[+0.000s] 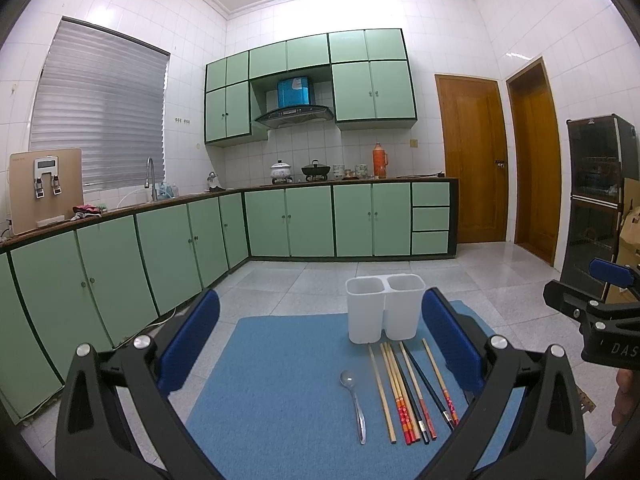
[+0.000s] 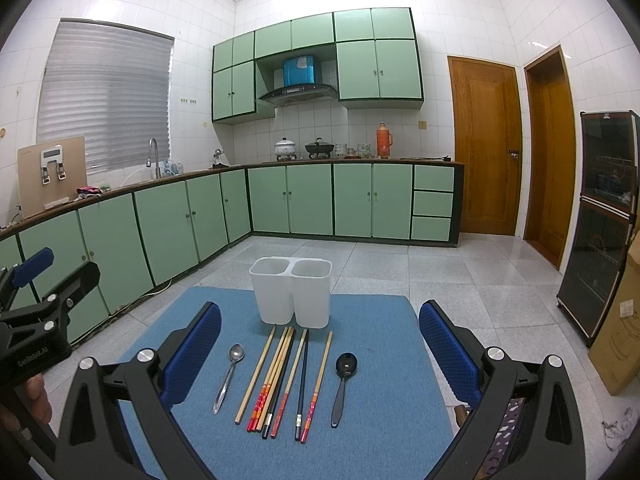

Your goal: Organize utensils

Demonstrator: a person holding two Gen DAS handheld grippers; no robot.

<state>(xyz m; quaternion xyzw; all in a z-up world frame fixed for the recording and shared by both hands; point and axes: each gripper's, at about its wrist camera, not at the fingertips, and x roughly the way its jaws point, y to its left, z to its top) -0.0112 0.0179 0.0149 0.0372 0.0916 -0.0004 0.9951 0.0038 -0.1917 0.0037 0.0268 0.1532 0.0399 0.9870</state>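
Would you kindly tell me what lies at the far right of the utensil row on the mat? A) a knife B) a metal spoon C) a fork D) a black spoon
D: the black spoon lies right of all the chopsticks on the mat.

Readable markings: two, both on my tongs.

1. "GenRobot.AI", white letters on the black body of my left gripper (image 2: pixel 30 280), seen at the left edge of the right wrist view. 2. "DAS", white letters cut off by the frame edge, on the black body of my right gripper (image 1: pixel 600 292), seen at the right edge of the left wrist view. 3. Far left counter, beige water dispenser (image 2: pixel 52 176): small display panel, nothing legible. 4. Red-ended chopsticks (image 2: pixel 280 376) on the mat: patterned print, too small to read.
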